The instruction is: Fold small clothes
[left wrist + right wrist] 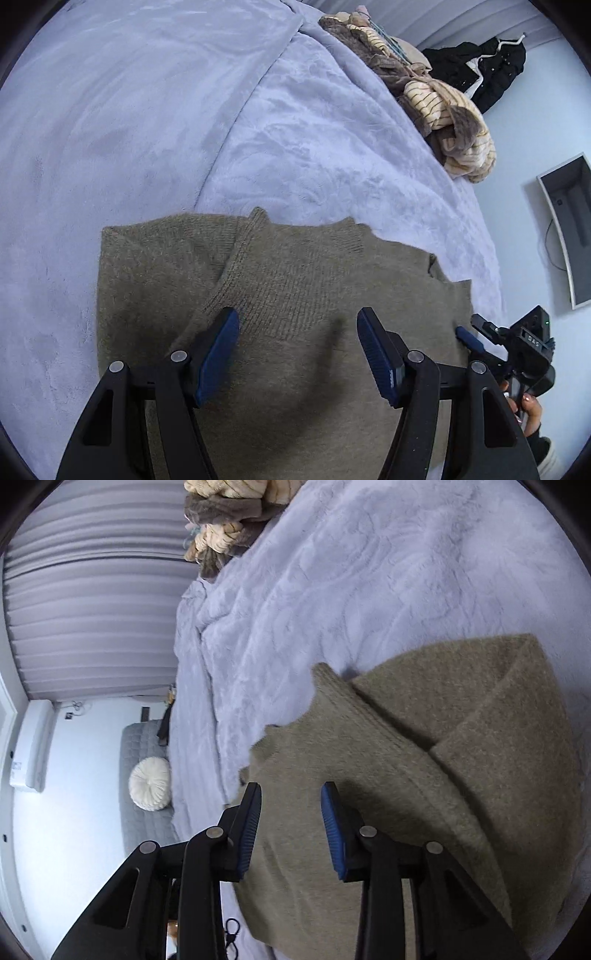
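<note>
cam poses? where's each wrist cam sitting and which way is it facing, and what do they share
Left wrist: above the olive sweater, facing along the open left gripper toward the clothes pile; right gripper and hand show.
Right wrist: over the sweater's edge, facing along the open right gripper, bed beyond.
Shared: sweater, bed, pile.

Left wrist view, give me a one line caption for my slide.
Open left gripper poised over a partly folded olive sweater on a lavender bedspread, right gripper at its edge.
</note>
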Tool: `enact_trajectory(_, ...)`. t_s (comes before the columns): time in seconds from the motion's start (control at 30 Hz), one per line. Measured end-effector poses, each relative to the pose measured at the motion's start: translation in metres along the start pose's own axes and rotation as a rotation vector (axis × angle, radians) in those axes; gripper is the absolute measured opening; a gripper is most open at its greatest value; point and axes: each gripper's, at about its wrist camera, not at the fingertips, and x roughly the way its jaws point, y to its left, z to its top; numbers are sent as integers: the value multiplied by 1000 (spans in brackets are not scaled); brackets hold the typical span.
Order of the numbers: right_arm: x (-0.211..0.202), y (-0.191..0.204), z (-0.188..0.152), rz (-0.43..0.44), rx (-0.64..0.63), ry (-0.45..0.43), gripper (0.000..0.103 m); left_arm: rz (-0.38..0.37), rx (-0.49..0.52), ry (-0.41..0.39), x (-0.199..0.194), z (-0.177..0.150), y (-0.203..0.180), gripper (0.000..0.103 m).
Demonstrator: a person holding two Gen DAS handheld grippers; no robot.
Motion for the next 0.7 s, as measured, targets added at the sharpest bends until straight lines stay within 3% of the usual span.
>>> enact_trajectory(0.1, -1, -12, 0, -116, -38, -37, 21, 21, 17, -17, -3, -1, 8, 68)
enact_trajectory(0.17, -13, -17, 2, -153, -30, -88, 21, 39, 19, -27, -11, 0, 12, 68)
enact_trajectory(0.27, -30, -15, 7, -213, -29, -146, 24, 157, 34, -47, -27, 0, 18, 68)
enact_trajectory(0.33, -37, -13, 8, -231, -26, -160, 28, 148, 17, -42, -39, -4, 29, 68)
enact_trajectory(0.47, -62, -12, -14, -177, 0, -168, 46, 135, -33, -10, -63, -30, 49, 68)
enact_trajectory(0.7, -73, -8, -90, -77, 10, -62, 58, 84, -128, 89, -90, -105, 63, 68)
